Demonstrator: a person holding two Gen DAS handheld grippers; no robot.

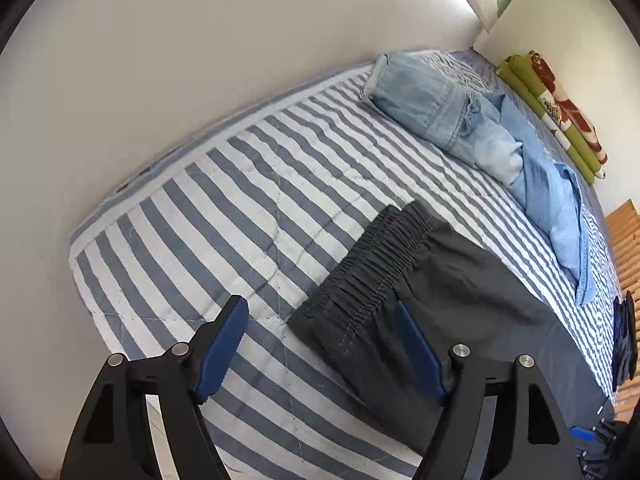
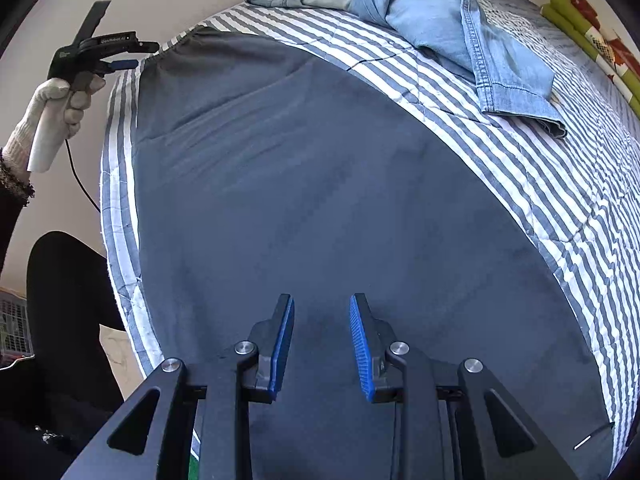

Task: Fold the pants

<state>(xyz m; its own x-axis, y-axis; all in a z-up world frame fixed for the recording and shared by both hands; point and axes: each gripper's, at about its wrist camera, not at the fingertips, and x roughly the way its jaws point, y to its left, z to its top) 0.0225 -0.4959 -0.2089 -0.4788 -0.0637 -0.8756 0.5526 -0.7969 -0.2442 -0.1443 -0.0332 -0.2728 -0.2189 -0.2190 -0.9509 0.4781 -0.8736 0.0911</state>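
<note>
Dark grey pants (image 1: 460, 288) lie flat on the striped bed (image 1: 224, 208), their gathered elastic waistband (image 1: 380, 264) toward the bed's left end. My left gripper (image 1: 320, 332) is open wide over the waistband's near corner. One blue pad hangs above the pants and the other above the bedspread, and neither presses on cloth. From the right wrist view, this left gripper (image 2: 134, 65) sits at the waistband edge in a gloved hand (image 2: 60, 108). My right gripper (image 2: 322, 336) hovers over the broad pants (image 2: 320, 184), its pads apart by a narrow gap with nothing pinched between them.
Folded light blue jeans (image 1: 440, 112) and a crumpled denim shirt (image 2: 460, 28) lie at the far side of the bed. A green and red folded blanket (image 1: 560, 112) rests by the wall. Wooden slats (image 1: 624, 240) show at the right. The person's black-clad leg (image 2: 68, 300) stands beside the bed's edge.
</note>
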